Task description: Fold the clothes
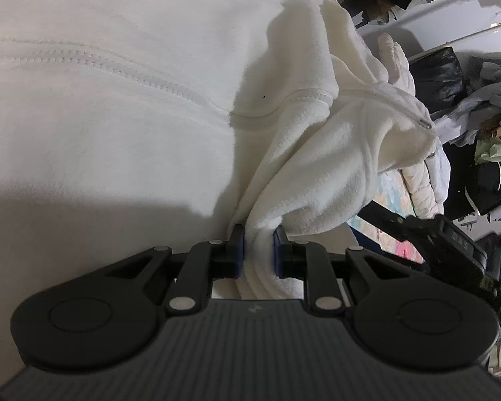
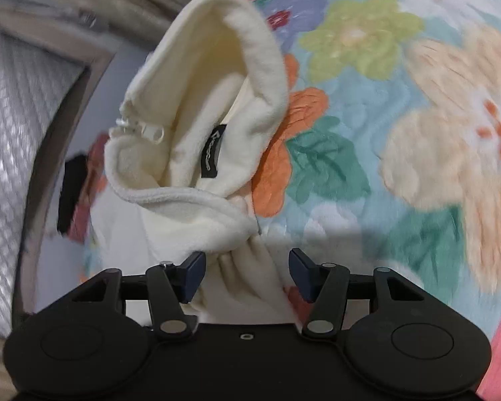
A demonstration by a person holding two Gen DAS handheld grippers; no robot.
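- We see the flowered quilt (image 2: 400, 107) as the largest thing, spreading ahead of and to the right of the right gripper's fingers, with a cream fleece jacket (image 1: 117, 117) lying over it.
- In the left wrist view the fleece jacket fills nearly everything ahead and to the left of the fingers, a stitched seam (image 1: 83, 60) running across its flat part.
- To the right of those fingers the fleece rises in rumpled folds, and beyond them a heap of dark and grey clothes (image 1: 477, 107) is piled in the background.
- We see the jacket's collar (image 2: 217, 83) standing up straight ahead of the right fingers, open toward us, with a white zipper pull (image 2: 153, 132) on its left edge and a small black label (image 2: 212, 155) inside it.
- We find the left gripper (image 1: 257, 250) drawn close, its blue pads pinching a gathered bunch of fleece that passes between them.
- The right gripper (image 2: 247, 274) stands spread; a gathered fold of fleece lies between its blue pads (image 2: 193, 274), touching or nearly touching the left one and clear of the right one, so nothing is clamped.
- At the right edge of the left view we catch part of the other black gripper, just beside the folds.
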